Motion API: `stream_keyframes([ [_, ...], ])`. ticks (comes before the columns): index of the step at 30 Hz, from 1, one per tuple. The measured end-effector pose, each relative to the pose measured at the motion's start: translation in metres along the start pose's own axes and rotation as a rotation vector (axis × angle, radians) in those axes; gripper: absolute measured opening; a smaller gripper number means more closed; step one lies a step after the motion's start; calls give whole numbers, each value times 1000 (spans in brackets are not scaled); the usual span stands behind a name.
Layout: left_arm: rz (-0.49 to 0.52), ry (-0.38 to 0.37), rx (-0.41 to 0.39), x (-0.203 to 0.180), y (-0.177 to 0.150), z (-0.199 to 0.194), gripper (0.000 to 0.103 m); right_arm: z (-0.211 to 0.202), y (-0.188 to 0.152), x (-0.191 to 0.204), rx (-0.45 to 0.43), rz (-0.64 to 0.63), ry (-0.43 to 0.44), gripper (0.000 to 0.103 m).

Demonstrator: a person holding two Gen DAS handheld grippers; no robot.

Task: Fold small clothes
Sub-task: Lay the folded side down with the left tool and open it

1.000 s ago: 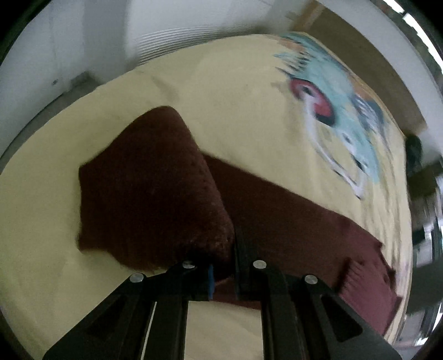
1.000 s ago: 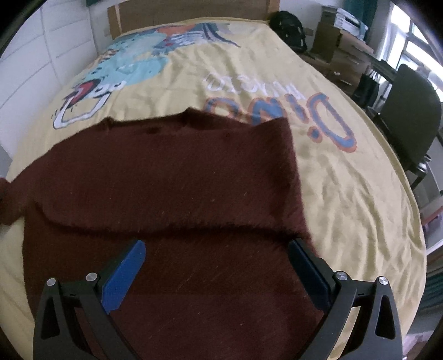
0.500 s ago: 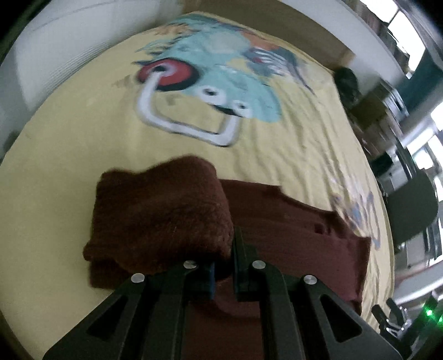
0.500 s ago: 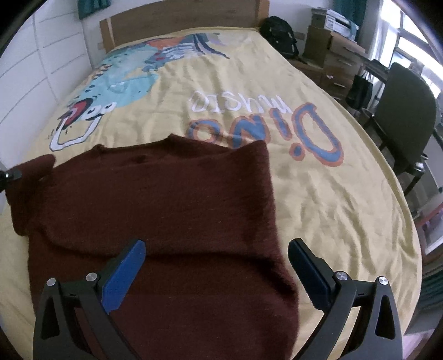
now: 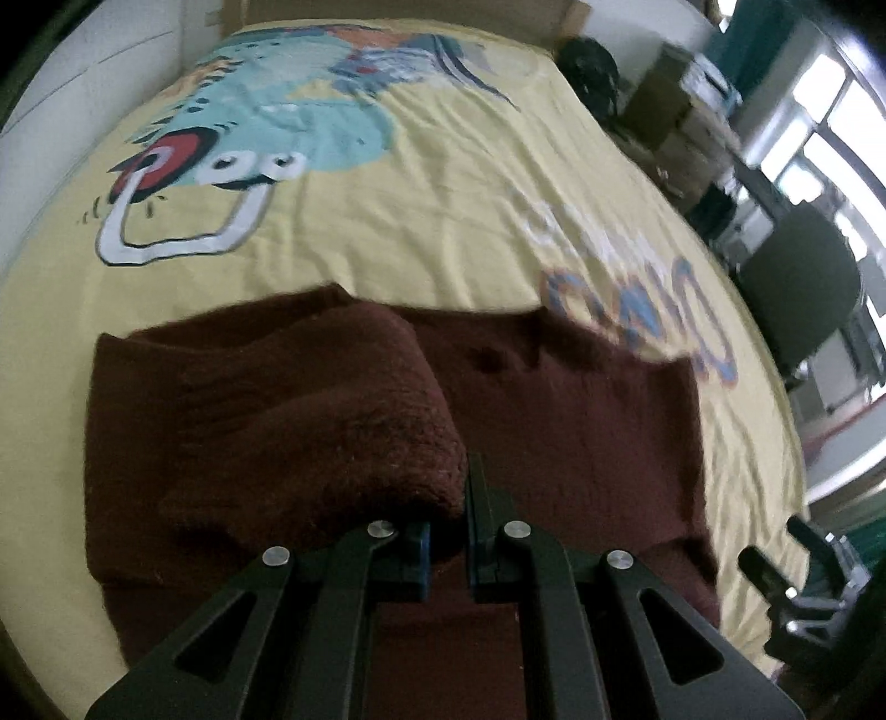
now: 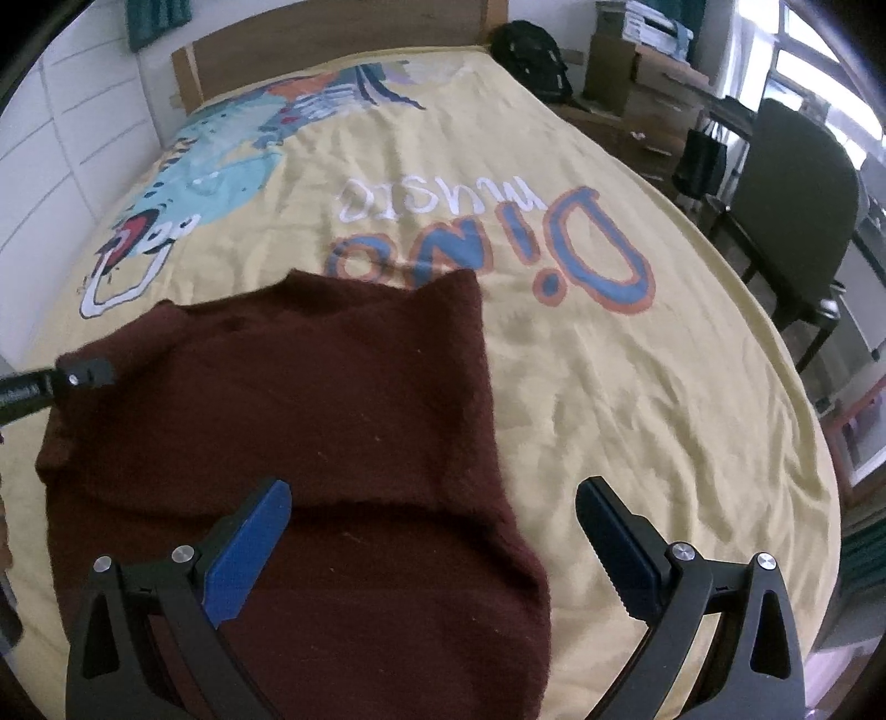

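Note:
A dark maroon knit sweater [image 6: 310, 421] lies on a yellow printed bedspread [image 6: 637, 399]. My left gripper [image 5: 446, 545] is shut on the sweater's left sleeve [image 5: 310, 421], which is lifted and folded over the sweater body [image 5: 581, 421]. In the right wrist view the left gripper [image 6: 83, 372] holds that sleeve at the sweater's left edge. My right gripper [image 6: 432, 531] is open and empty, hovering above the sweater's lower right part. The right gripper also shows at the lower right of the left wrist view [image 5: 797, 570].
The bed has a wooden headboard [image 6: 332, 33] at the far end and a white wall [image 6: 55, 127] on the left. A dark chair [image 6: 797, 183], a black bag [image 6: 531, 55] and stacked boxes [image 6: 626, 72] stand to the right of the bed.
My left gripper has carried the sleeve rightward over the sweater body and turned toward the bed's head. My right gripper has pulled back and risen, staying open.

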State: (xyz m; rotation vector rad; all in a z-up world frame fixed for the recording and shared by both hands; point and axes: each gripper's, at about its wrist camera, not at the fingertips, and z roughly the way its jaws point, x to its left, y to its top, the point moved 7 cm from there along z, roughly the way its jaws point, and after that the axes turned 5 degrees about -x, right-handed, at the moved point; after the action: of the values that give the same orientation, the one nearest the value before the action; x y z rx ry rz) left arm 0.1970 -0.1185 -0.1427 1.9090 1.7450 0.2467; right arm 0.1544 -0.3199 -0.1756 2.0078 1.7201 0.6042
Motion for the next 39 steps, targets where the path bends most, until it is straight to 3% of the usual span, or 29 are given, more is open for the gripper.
stream_keyframes([
  [5, 57, 92, 83, 7, -26, 35, 7, 13, -16, -4, 41, 11, 4, 103],
  [8, 71, 108, 120, 10, -38, 50, 8, 20, -24, -3, 62, 15, 10, 103],
  [14, 137, 135, 114, 5, -43, 56, 14, 24, -30, -3, 73, 23, 16, 103],
  [15, 131, 138, 122, 6, -43, 56, 22, 24, -30, -3, 71, 25, 16, 103],
  [17, 113, 137, 132, 9, -41, 54, 54, 22, -29, -3, 65, 29, 15, 103],
  [18, 97, 127, 132, 10, -40, 52, 81, 21, -29, -4, 62, 31, 15, 103],
  [19, 88, 124, 129, 14, -40, 45, 93, 20, -28, -4, 59, 33, 16, 103],
  [22, 58, 112, 107, 21, -39, 33, 95, 19, -28, -4, 52, 39, 27, 103],
  [24, 45, 107, 105, 26, -42, 29, 102, 20, -31, -2, 58, 43, 31, 103],
  [30, 58, 122, 87, 55, -51, 9, 102, 25, -44, 4, 85, 34, 42, 103],
  [39, 26, 162, 149, 149, -75, -16, 102, 28, -44, 28, 97, -22, 51, 103],
])
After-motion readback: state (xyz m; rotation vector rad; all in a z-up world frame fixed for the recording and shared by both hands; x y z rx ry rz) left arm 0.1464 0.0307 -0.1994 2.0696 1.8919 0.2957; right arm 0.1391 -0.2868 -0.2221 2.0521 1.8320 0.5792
